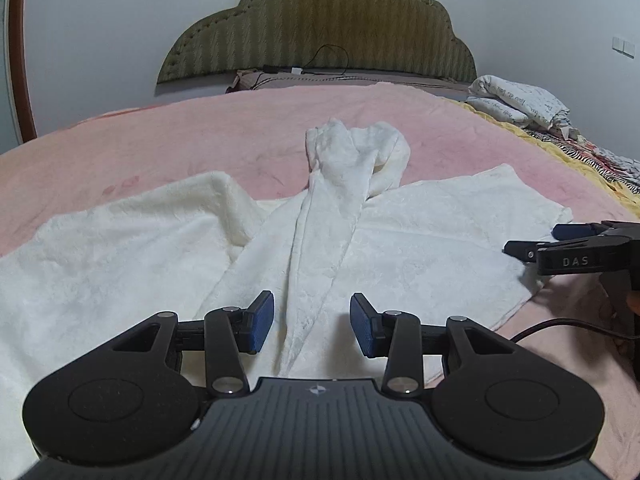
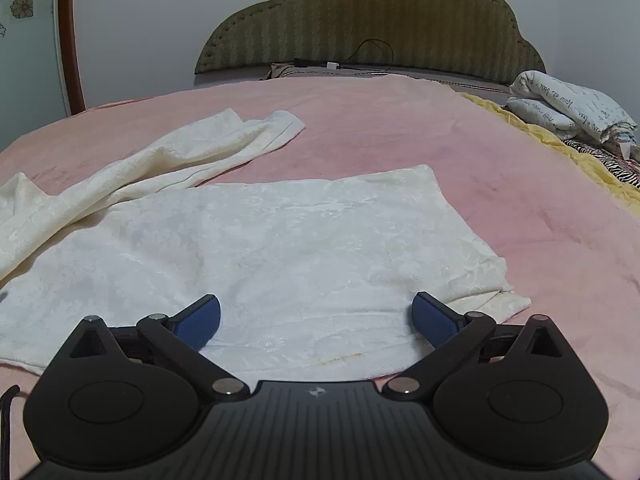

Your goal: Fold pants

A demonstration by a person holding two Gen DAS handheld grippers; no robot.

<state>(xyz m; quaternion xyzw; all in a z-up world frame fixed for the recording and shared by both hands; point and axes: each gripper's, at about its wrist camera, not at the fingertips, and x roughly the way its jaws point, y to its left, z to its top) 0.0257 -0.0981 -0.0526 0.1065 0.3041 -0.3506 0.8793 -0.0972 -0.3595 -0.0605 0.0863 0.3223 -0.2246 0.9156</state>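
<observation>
Left wrist view: white fleecy pants (image 1: 332, 216) sprawl rumpled on the pink blanket (image 1: 160, 140) — one leg seemingly bunched; left gripper (image 1: 312, 322) and right gripper (image 2: 316, 320) both gape, empty.

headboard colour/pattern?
Olive-green headboard, padded with vertical stripes and a scalloped outline. Shows best in the left wrist view.

Both grippers' fingers (image 1: 262, 322) apart, empty

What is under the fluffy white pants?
The white pants lie spread on a pink blanket that covers the bed. You can see pink all around them. The part right beneath the pants is covered, so anything there is hidden.
</observation>
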